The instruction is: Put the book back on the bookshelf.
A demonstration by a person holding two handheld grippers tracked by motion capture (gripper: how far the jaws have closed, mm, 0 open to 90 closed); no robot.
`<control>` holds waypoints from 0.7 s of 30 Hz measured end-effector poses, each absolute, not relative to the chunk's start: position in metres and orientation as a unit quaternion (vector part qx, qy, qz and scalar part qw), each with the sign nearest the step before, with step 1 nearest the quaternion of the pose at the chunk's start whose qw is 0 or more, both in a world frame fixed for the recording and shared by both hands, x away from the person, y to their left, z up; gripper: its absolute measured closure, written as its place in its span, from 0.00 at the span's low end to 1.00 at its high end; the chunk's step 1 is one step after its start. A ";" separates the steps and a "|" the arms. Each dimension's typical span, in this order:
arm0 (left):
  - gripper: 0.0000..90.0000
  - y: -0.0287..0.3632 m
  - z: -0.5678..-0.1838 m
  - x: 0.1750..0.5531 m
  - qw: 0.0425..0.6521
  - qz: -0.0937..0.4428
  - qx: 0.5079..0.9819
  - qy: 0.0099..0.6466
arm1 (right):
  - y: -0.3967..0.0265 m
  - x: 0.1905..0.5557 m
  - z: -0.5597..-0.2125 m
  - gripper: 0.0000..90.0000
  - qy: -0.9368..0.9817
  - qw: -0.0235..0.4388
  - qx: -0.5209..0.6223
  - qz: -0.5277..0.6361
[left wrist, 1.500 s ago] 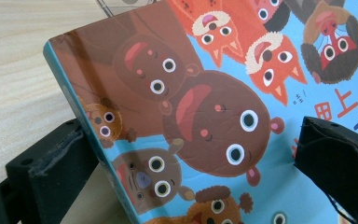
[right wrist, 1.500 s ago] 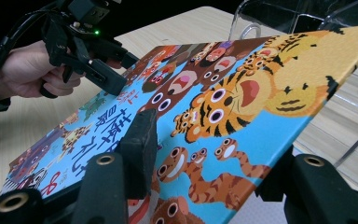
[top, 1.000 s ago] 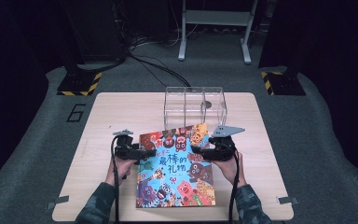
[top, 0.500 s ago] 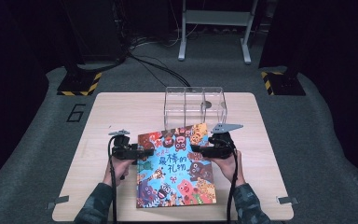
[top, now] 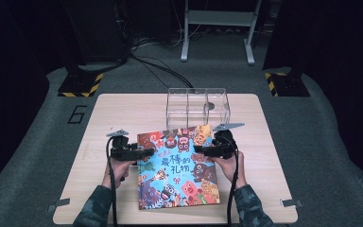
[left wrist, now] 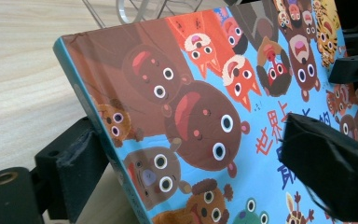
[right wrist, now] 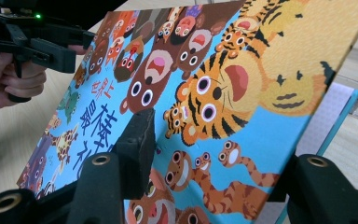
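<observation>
Picture book [top: 179, 168], bright blue cover crowded with cartoon animals and red lettering, lay at lower centre of the high view on a pale wooden counter [top: 123, 111], its far edge near a clear plastic three-compartment box [top: 197, 108] at upper centre. Left hand-held gripper [top: 144, 152], at centre left of that view, reached over the book's left edge; in the left gripper view one jaw sat below the spine at lower left and the other above the cover [left wrist: 205, 116] at lower right. Its jaws had just been closing with the book between them, yet a gap appeared to remain above the cover, so they read as wide and not pressing, though the angle was poor. Right hand-held gripper [top: 203, 150], at centre right, was clamped on the book's right side; in the right gripper view the front cover [right wrist: 223, 93] stood lifted clear of a pale lilac inner page [right wrist: 328, 112], one jaw on the printed face and the other behind it.
</observation>
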State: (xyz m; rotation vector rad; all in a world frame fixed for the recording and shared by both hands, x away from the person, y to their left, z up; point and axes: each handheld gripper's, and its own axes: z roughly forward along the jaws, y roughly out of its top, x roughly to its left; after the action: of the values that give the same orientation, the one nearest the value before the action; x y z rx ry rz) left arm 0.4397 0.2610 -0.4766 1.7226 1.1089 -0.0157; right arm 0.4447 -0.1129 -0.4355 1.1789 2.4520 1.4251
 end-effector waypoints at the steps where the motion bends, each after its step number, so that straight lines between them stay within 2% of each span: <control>1: 0.14 0.261 -0.475 0.439 0.518 -0.002 0.720 0.462 | -0.113 0.445 -0.435 0.52 0.797 0.034 0.390 0.461; 14: 0.22 0.262 -0.452 0.433 0.507 0.040 0.735 0.449 | -0.111 0.442 -0.424 0.50 0.793 0.052 0.393 0.462; 21: 0.27 0.261 -0.441 0.430 0.522 0.056 0.726 0.445 | -0.113 0.444 -0.423 0.50 0.788 0.059 0.394 0.469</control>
State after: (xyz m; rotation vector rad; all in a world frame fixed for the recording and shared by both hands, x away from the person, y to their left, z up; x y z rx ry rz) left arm 0.4298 0.2614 -0.4408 1.7392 1.0656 0.1348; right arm 0.4440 -0.1129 -0.4226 1.1947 2.3866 1.4207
